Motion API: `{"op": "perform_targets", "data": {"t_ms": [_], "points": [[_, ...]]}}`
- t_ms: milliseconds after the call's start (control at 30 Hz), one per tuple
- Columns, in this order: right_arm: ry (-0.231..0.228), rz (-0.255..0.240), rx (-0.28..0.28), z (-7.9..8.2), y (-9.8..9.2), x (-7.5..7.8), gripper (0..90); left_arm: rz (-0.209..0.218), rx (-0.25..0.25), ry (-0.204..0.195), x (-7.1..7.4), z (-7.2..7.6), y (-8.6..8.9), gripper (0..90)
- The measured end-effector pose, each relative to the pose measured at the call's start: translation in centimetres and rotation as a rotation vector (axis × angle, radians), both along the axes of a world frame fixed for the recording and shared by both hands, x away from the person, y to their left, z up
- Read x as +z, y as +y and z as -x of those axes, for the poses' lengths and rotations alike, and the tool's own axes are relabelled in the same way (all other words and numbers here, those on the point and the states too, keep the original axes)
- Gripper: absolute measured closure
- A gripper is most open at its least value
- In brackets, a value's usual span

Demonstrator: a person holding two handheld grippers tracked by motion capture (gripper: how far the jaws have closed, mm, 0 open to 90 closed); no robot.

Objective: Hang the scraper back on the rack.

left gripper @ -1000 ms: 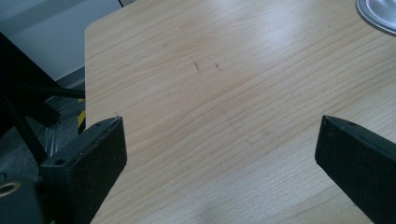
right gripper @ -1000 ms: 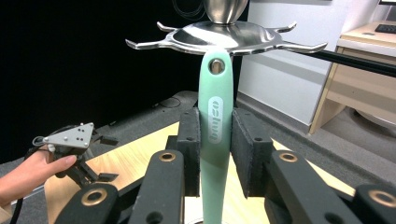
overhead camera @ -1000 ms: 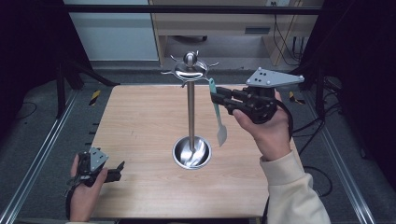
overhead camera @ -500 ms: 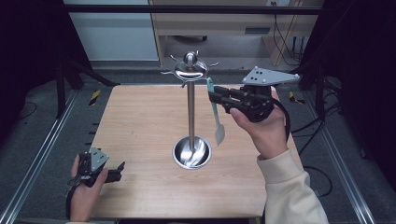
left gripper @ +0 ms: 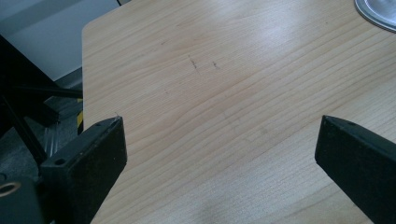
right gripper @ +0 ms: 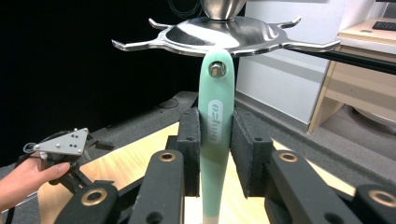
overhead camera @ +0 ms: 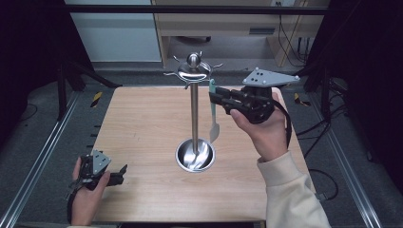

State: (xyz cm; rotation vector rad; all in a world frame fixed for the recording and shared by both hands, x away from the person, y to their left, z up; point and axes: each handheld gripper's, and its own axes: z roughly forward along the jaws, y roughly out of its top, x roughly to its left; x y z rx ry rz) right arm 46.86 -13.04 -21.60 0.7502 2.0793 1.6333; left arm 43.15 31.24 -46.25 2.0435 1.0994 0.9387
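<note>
A steel utensil stand (overhead camera: 194, 114) rises from a round dish base (overhead camera: 195, 156) at the table's middle, with a crown of hooks (right gripper: 224, 35) on top. A mint-green spatula (overhead camera: 214, 118) hangs blade down just right of the pole. In the right gripper view a hook tip sits in the hole at the top of its handle (right gripper: 215, 116). My right gripper (overhead camera: 214, 97) is shut on that handle, one pad on each side. My left gripper (overhead camera: 121, 172) rests open at the table's front left, with bare wood between its jaws (left gripper: 219, 135).
The wooden table (overhead camera: 142, 123) sits in a metal frame with rails along both sides. A cabinet and cables stand on the floor behind it. The stand's base (left gripper: 378, 11) lies well ahead of the left gripper.
My right gripper has carried the spatula slightly left, closer to the stand's pole and hooks. The left gripper has stayed where it was.
</note>
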Motion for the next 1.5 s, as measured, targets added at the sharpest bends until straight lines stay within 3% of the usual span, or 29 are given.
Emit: {"op": "perform_targets", "data": {"t_ms": [1067, 1267, 1300, 1333, 1367, 1500], "points": [[-0.008, 0.000, -0.008, 0.3, -0.2, -0.1, 72.4, -0.007, -0.004, 0.006, -0.1, -0.1, -0.1, 1.9], [-0.010, 0.015, -0.038, 0.6, -0.7, -0.2, 57.7, -0.010, -0.008, 0.009, -0.1, -0.1, -0.1, 1.9], [-0.017, 0.038, -0.076, 0.7, -0.8, -0.4, 49.8, -0.011, -0.009, 0.009, -0.1, -0.1, -0.1, 1.9], [-0.017, 0.038, -0.076, 0.7, -0.8, -0.4, 49.8, -0.011, -0.009, 0.009, -0.1, -0.1, -0.1, 1.9], [-0.027, 0.058, -0.123, 0.8, -1.1, -0.5, 40.4, -0.010, -0.010, 0.008, -0.1, -0.1, -0.2, 1.9], [-0.049, 0.066, -0.209, 1.2, -1.8, -0.9, 27.9, -0.012, -0.010, 0.011, -0.1, -0.1, -0.2, 1.9]]}}
